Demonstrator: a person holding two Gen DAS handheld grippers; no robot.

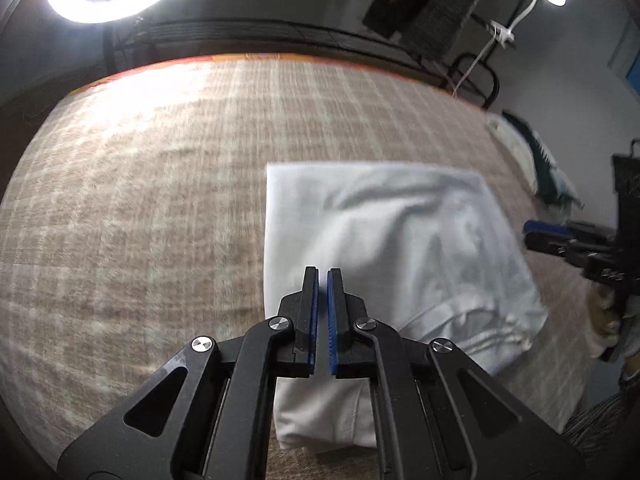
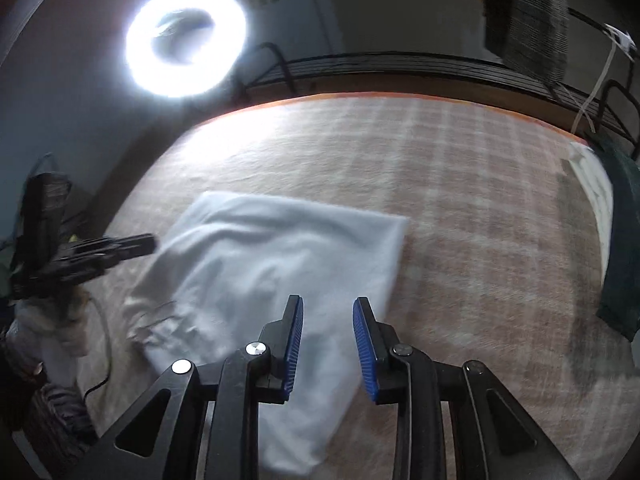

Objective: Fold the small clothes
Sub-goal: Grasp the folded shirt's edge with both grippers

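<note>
Left wrist view, left gripper [image 1: 322, 276] fingers nearly closed, empty, over white garment [image 1: 384, 240], right gripper [image 2: 328, 312] fingers spread.

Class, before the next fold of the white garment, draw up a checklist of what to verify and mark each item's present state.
1. White folded garment lies flat on the beige checked cloth: ok.
2. Left gripper empty, its jaws nearly closed: ok.
3. Right gripper open and empty: ok.
4. Far edge of the garment straight: ok.
5. Near end smooth: not ok, wrinkled.
6. Dark green cloth clear of the garment: ok.
</note>
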